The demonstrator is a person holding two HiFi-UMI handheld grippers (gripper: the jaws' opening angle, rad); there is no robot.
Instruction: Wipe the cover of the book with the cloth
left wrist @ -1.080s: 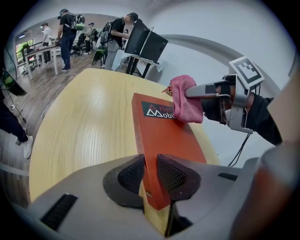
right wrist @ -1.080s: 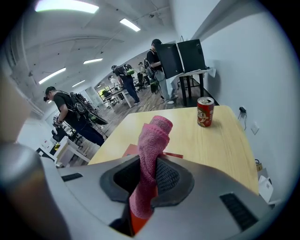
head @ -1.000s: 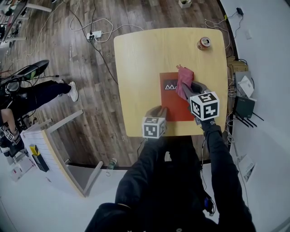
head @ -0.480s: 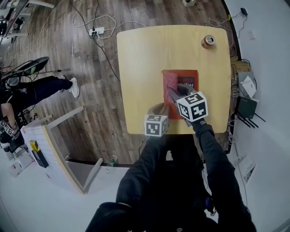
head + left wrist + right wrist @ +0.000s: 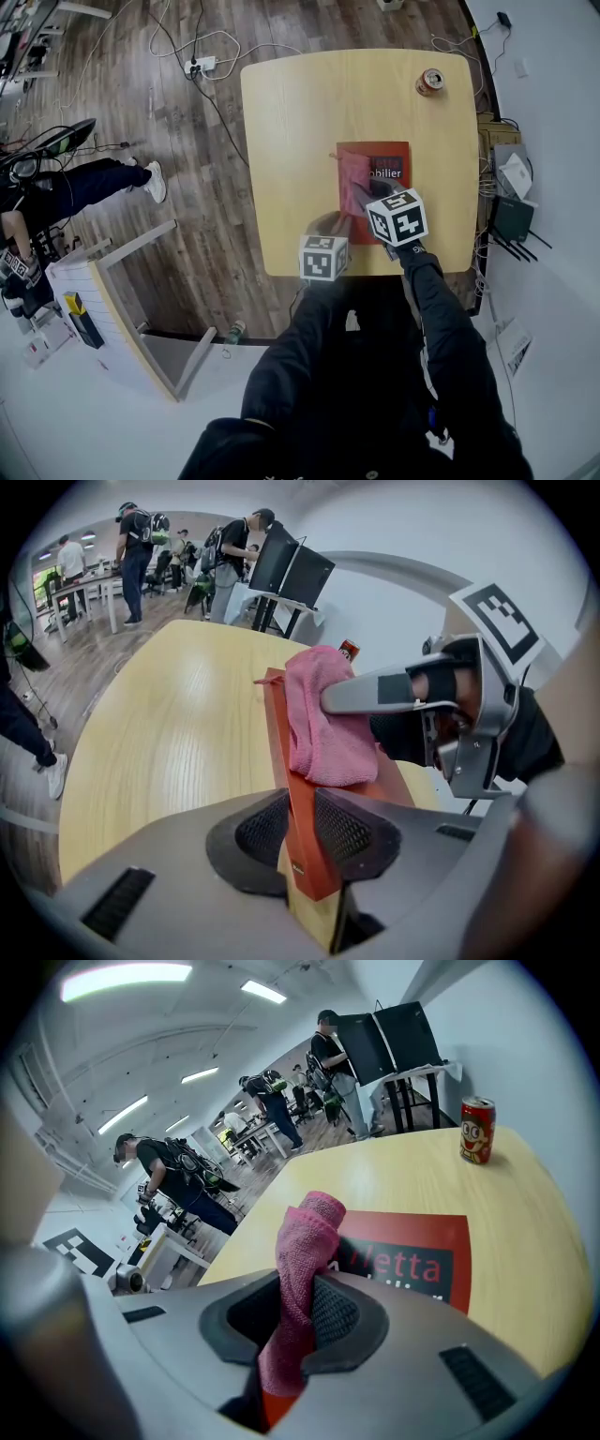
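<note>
A red book with a dark title band lies flat on the wooden table, right of its middle. My left gripper is shut on the book's near left corner, its edge running between the jaws. My right gripper is shut on a pink cloth, which rests on the left part of the cover. In the left gripper view the cloth drapes over the book's edge. In the right gripper view the cloth stands up between the jaws, the cover beyond it.
A red drink can stands near the table's far right corner and shows too in the right gripper view as the can. Cables and a power strip lie on the floor left of the table. Boxes sit by the right wall. People stand in the background.
The cloth and my right gripper have slid from the right part of the cover to its left part, baring the title band. My left gripper has kept its hold on the corner.
</note>
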